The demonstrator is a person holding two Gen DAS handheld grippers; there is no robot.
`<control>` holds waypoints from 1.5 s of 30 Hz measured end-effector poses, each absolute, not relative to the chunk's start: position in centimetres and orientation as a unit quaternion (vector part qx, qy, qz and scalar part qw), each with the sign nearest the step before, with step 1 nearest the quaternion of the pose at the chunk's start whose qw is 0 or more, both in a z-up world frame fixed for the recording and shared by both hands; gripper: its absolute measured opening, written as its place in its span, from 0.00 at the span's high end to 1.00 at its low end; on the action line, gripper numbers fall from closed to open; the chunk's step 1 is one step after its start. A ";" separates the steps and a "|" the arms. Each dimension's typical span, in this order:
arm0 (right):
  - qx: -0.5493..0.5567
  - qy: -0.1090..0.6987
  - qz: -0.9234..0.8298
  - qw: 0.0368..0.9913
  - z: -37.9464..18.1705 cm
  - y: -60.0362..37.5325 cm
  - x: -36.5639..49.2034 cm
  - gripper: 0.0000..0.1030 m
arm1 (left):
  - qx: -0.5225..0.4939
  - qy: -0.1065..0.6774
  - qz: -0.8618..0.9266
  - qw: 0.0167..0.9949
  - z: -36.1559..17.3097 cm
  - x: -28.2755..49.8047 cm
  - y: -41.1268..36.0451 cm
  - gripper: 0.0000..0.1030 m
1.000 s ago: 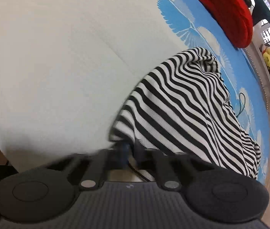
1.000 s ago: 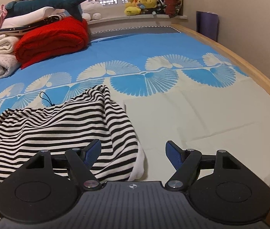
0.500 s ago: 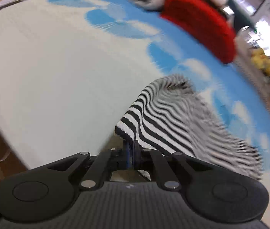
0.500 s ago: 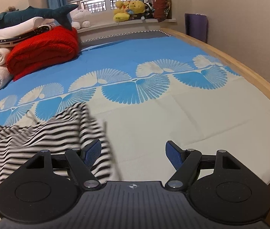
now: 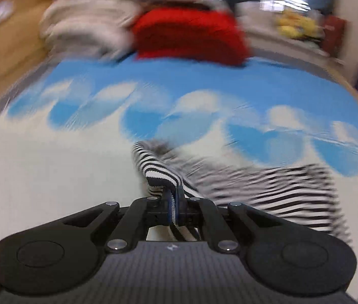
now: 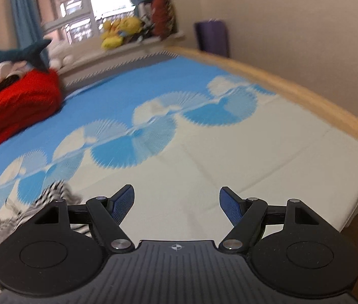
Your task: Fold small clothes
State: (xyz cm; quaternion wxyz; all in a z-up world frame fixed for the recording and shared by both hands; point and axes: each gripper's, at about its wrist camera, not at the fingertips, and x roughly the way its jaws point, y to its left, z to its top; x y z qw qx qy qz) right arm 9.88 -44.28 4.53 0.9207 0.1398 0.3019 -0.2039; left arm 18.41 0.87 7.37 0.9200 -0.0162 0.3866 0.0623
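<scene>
Striped garment point(image 5: 267, 185): black-and-white knit, on the bed point(image 5: 39, 167) near its front edge, over the cream part of the sheet. Left tool point(image 5: 174, 197) pressed together, pinching a hem of the garment; cloth trails away to the right, blurred. Right tool point(image 6: 176, 202) spread, nothing between its pads, over bare sheet toward the bed's right edge; garment beside it on the left. Red blanket point(image 6: 19, 103) at the far left corner.
</scene>
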 end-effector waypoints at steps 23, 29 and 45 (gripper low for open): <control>0.247 0.329 -0.085 0.908 2.8 -50.0 11.8 0.39 | 0.109 0.370 -0.299 0.873 3.1 11.3 -18.7 0.74; 0.246 0.442 0.022 0.862 -0.9 -46.7 16.5 0.41 | 0.104 0.394 -0.209 0.889 1.9 13.2 -9.3 0.69; 0.153 0.546 0.024 0.823 -5.2 -41.6 16.1 0.95 | -0.015 0.481 -0.127 0.867 -2.6 16.1 -2.8 0.58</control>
